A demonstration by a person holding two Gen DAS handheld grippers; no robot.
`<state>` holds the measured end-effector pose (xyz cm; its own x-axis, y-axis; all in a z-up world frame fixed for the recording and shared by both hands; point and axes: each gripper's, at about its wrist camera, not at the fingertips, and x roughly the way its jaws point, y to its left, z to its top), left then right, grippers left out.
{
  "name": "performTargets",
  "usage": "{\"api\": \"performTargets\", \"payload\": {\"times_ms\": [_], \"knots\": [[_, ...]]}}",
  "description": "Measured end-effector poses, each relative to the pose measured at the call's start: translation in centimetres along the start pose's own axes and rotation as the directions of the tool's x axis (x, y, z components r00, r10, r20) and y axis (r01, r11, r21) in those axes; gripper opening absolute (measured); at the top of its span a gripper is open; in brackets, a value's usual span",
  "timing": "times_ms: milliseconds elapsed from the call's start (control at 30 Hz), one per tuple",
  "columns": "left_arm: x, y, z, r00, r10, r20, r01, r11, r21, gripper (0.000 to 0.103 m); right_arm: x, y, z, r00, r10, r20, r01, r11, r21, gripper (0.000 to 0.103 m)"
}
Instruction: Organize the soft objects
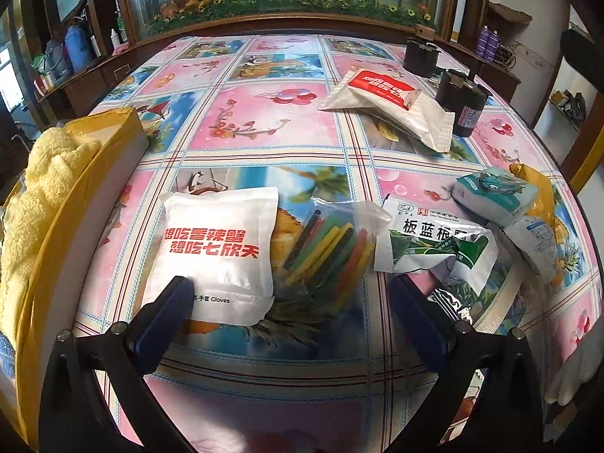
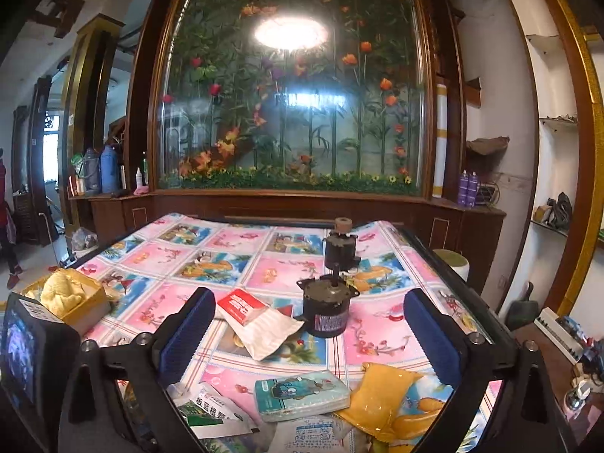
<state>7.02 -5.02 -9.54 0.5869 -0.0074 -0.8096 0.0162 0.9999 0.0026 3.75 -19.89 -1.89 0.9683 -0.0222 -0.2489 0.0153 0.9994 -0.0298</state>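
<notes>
Here, left gripper (image 1: 290, 294) spread wide and empty, low over the near table edge, its left fingertip (image 1: 181, 287) overlapping the near corner of the white glove packet (image 1: 215, 256). Just right of that packet, a clear bag of coloured sticks (image 1: 332, 253), then a green-and-white herbal sachet (image 1: 434, 249), a teal tissue pack (image 1: 494, 192) and a yellow pouch (image 2: 381, 396) clustered at the near right. Far right, a red-and-white packet (image 1: 385, 105) touching a black motor (image 1: 462, 102); second motor (image 2: 339, 245) farther back. Far left, yellow box (image 1: 94, 158) holding a yellow towel (image 1: 41, 188). Right gripper (image 2: 305, 321) likewise parted, holding nothing, raised above the floral tablecloth (image 1: 264, 120).
</notes>
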Motion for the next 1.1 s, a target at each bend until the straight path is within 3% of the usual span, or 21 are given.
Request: {"api": "performTargets", "payload": {"times_ms": [267, 700, 833, 900, 967, 1033, 1100], "knots": [[0.0, -0.1, 0.0, 1.000, 0.014, -0.026, -0.015, 0.999, -0.030, 0.103, 0.4, -1.3, 0.5, 0.998, 0.047, -0.036, -0.044, 0.995, 0.087, 0.102], [-0.3, -0.2, -0.4, 1.000, 0.011, -0.023, -0.011, 1.000, -0.023, 0.103, 0.3, -0.6, -0.2, 0.999, -0.048, -0.013, 0.049, 0.999, 0.022, 0.102], [-0.6, 0.2, -0.3, 0.999, -0.040, -0.009, 0.040, 0.998, -0.044, 0.103, -0.1, -1.5, 0.2, 0.996, -0.060, -0.066, 0.063, 0.997, 0.041, 0.102], [-1.3, 0.9, -0.3, 0.990, -0.138, 0.020, 0.139, 0.987, -0.075, 0.103, -1.8, -3.0, 0.4, 0.997, -0.060, -0.057, 0.064, 0.995, 0.082, 0.102], [-2.6, 1.4, -0.5, 0.980, -0.186, 0.066, 0.192, 0.977, -0.091, 0.103, -3.3, -4.5, 0.7, 0.996, -0.076, -0.053, 0.081, 0.992, 0.094, 0.102], [-4.8, 1.6, -0.6, 0.972, -0.181, 0.148, 0.195, 0.977, -0.083, 0.103, -4.4, -5.8, 0.9, 0.993, -0.109, -0.048, 0.113, 0.989, 0.093, 0.102], [-7.9, 1.9, -0.4, 0.953, -0.160, 0.258, 0.183, 0.981, -0.068, 0.103, -5.0, -7.2, 1.2, 0.990, -0.132, -0.046, 0.136, 0.985, 0.104, 0.103]]}}
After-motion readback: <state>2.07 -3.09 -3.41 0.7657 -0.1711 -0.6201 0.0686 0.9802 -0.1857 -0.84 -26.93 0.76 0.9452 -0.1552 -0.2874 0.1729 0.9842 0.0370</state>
